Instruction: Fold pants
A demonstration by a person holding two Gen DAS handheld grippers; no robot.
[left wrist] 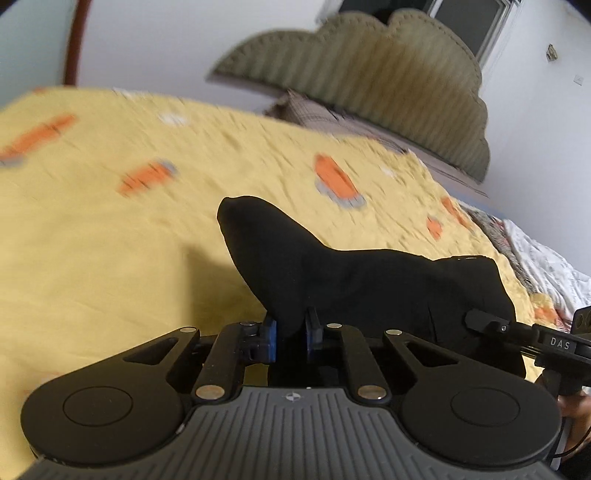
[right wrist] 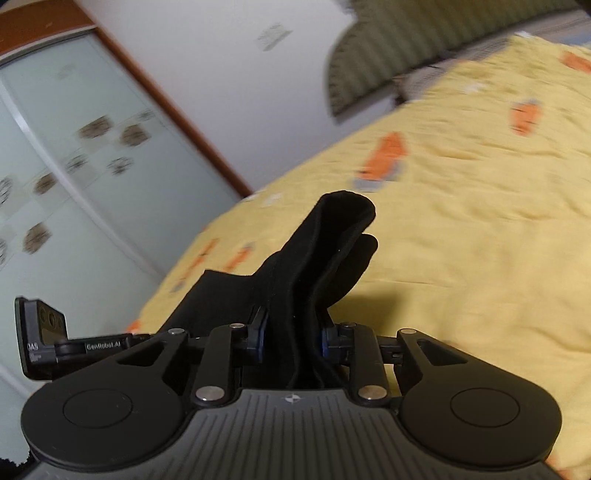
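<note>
Black pants bunched and lifted off yellow bedspread, strung between both claws. Left gripper pinching one fold between blue pads. Right gripper clamped on thicker bundle of same cloth, end poking up.

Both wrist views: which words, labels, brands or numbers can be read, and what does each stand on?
"DAS": on the right gripper, on its body at the right edge of the left wrist view.
"GenRobot.AI": on the left gripper's side bar, seen in the right wrist view.
"DAS", partly cut off: on that gripper's end plate.
Wall sticker: too blurred to read.
Bedspread and black pants: no text.
</note>
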